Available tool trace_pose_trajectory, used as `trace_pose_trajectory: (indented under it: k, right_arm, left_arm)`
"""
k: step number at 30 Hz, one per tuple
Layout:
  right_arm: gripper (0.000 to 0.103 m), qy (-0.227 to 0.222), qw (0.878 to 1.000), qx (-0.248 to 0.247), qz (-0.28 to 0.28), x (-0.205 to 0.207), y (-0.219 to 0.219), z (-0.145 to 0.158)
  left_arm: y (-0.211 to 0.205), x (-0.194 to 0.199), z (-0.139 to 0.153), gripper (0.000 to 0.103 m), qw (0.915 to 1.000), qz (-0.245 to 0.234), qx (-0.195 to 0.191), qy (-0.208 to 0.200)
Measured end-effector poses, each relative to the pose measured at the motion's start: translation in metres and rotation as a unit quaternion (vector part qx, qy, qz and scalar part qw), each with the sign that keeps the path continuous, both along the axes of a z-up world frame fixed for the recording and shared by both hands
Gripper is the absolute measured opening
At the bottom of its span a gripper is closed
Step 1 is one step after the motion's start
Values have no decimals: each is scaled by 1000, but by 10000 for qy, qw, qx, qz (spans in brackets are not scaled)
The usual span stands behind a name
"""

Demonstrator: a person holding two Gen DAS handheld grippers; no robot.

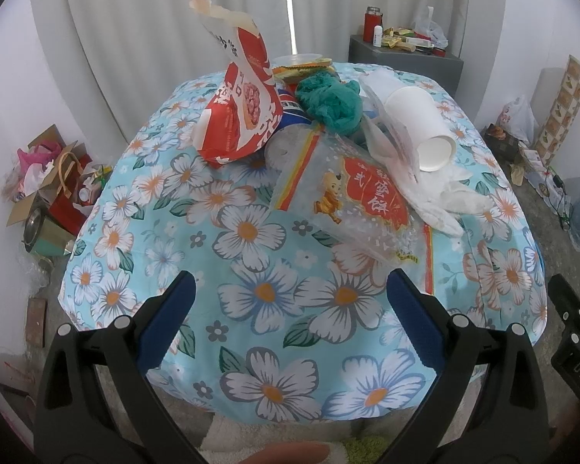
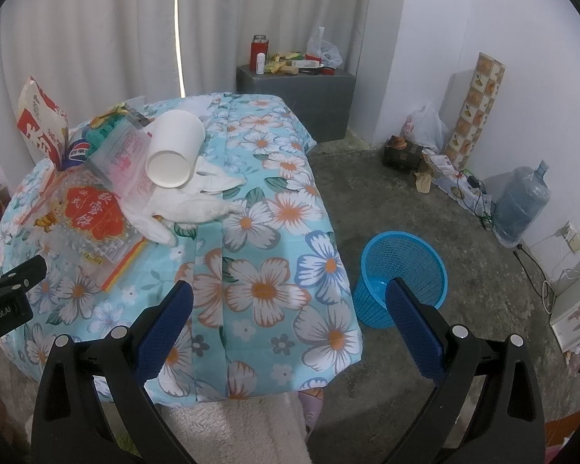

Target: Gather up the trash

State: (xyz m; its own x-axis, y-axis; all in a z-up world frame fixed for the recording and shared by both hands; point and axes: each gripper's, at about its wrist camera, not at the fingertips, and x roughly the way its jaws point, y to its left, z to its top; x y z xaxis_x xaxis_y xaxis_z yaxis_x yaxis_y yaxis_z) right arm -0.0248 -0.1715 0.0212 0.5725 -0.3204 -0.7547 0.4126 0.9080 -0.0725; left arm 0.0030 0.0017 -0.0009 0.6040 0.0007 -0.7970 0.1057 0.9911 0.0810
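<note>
A pile of trash lies on the flowered tablecloth [image 1: 251, 309]: a red and white paper food bag [image 1: 239, 112], a clear plastic wrapper with a red label [image 1: 352, 201], a green net [image 1: 332, 104], a white paper cup [image 1: 421, 123] on its side and crumpled white plastic [image 1: 437, 197]. My left gripper [image 1: 290, 309] is open and empty above the near part of the table. My right gripper [image 2: 290, 305] is open and empty over the table's right edge. The cup [image 2: 174, 150] and wrapper [image 2: 92, 212] lie to its left. A blue mesh waste basket [image 2: 402, 266] stands on the floor to the right.
A grey cabinet [image 2: 301, 92] with a red flask and packets stands at the back. A water jug [image 2: 522, 205], bags and cables line the right wall. Boxes and bags [image 1: 50, 189] are piled on the floor at left. The left gripper's tip [image 2: 15, 282] shows at the right wrist view's left edge.
</note>
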Motion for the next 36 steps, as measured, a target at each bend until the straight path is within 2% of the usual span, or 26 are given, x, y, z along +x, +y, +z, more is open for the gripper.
trace_pose_trajectory:
  k: [36]
  right_arm:
    - [97,5,10000,-2,12,1,3,-1]
  left_arm:
    - [3,-1,-3,95,10000,6,3,21]
